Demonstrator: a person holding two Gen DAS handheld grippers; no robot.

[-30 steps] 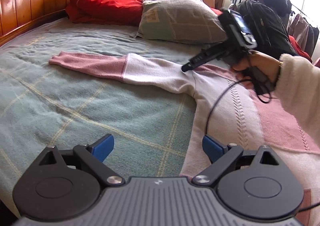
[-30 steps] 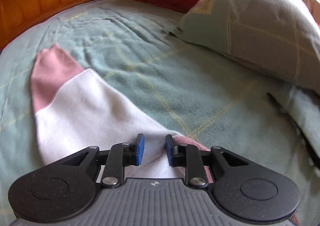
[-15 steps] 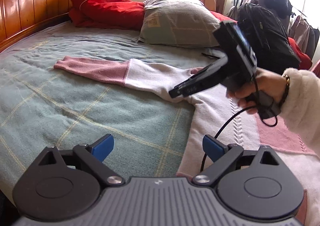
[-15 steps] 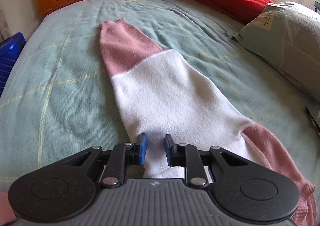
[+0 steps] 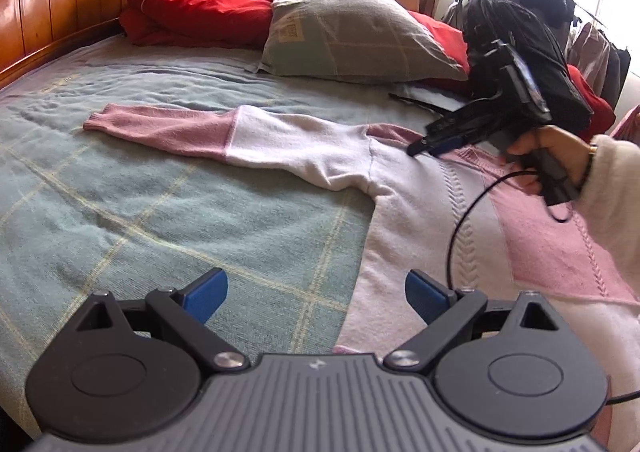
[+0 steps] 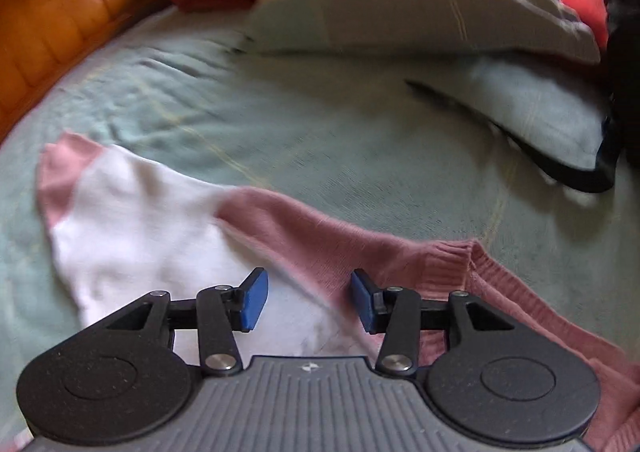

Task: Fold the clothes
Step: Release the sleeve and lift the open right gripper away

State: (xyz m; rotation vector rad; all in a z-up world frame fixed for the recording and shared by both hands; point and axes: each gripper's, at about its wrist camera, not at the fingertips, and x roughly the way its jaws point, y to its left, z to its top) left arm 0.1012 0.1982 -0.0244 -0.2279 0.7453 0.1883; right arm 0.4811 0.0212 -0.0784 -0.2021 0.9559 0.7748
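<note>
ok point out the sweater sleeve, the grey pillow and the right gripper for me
sweater sleeve [image 5: 192, 128], left wrist view, on its pink forearm part
grey pillow [image 5: 352, 36], left wrist view, middle of its front face
right gripper [image 6: 308, 302], right wrist view, midway between its blue fingertips

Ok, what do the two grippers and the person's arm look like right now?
Both the left gripper and the right gripper have black linkage fingers with blue pads, silver pivot screws and a ribbed grey body with a small logo. A thin black cable hangs from the right one. The person's sleeve is fluffy cream-white, with a bracelet at the wrist.
</note>
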